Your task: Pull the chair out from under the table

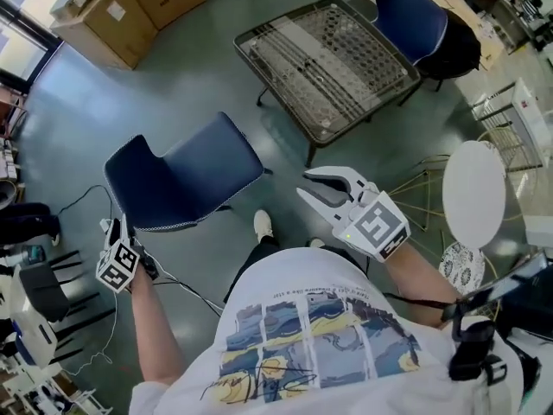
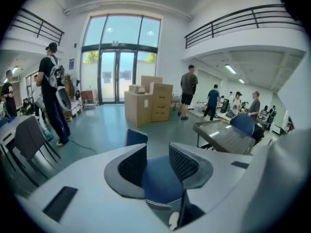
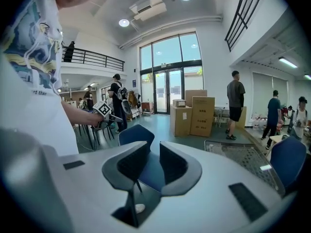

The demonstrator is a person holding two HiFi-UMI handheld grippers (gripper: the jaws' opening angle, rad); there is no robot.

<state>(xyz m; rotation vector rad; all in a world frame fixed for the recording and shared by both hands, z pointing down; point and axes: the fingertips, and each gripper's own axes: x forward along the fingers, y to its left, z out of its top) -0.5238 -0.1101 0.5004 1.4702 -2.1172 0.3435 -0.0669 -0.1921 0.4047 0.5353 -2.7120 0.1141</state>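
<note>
Either side of chair (image 1: 186, 175), L claw (image 2: 158, 165), R claw (image 1: 315, 187) gape empty, tilted down.

Open floor (image 1: 278, 138) btw chair (image 1: 186, 175), table (image 1: 324, 63) — boxes (image 1: 130, 7) beyond

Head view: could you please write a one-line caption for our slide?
Blue chair stands clear of the mesh-topped table; left gripper by its backrest, right gripper beside its seat, both open and empty.

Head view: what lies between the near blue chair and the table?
Only bare floor separates the near blue chair from the table; the head view shows that gap.
</note>
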